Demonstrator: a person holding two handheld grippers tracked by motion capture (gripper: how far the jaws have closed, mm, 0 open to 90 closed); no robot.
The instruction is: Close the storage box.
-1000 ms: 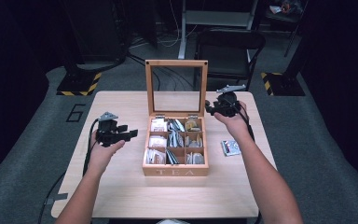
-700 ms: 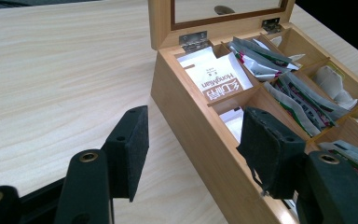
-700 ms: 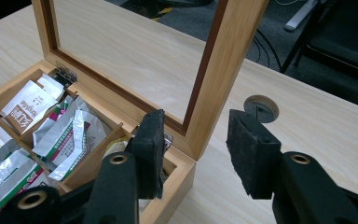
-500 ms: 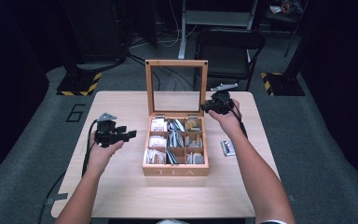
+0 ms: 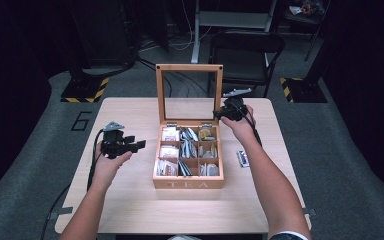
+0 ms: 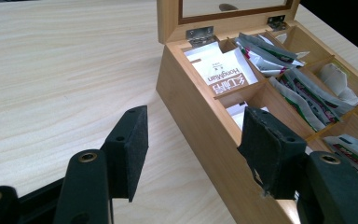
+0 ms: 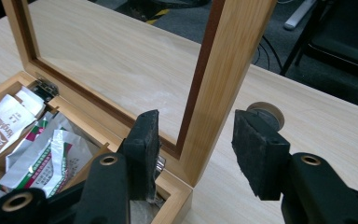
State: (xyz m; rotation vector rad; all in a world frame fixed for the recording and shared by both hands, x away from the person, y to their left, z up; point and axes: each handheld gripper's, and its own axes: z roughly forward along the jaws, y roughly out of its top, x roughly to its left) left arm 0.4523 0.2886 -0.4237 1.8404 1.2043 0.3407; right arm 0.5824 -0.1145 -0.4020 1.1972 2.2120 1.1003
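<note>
R gripper (image 7: pixel 193 140) half open, jaws just been widening, straddling the right post of the lid (image 7: pixel 216 88) w/o pressing it; box (image 5: pixel 188 184) just below-left of it. L gripper (image 6: pixel 193 140) half open, empty, box wall just beside its right pad (image 6: pixel 268 149).

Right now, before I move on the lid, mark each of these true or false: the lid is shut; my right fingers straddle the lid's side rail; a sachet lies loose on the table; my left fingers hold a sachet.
1. The lid is shut. False: it stands upright, open.
2. The right gripper has its fingers either side of the lid's side rail. True, not yet pressing.
3. A sachet lies loose on the table. True, right of the box.
4. The left gripper holds a sachet. False: its fingers are open and empty.
</note>
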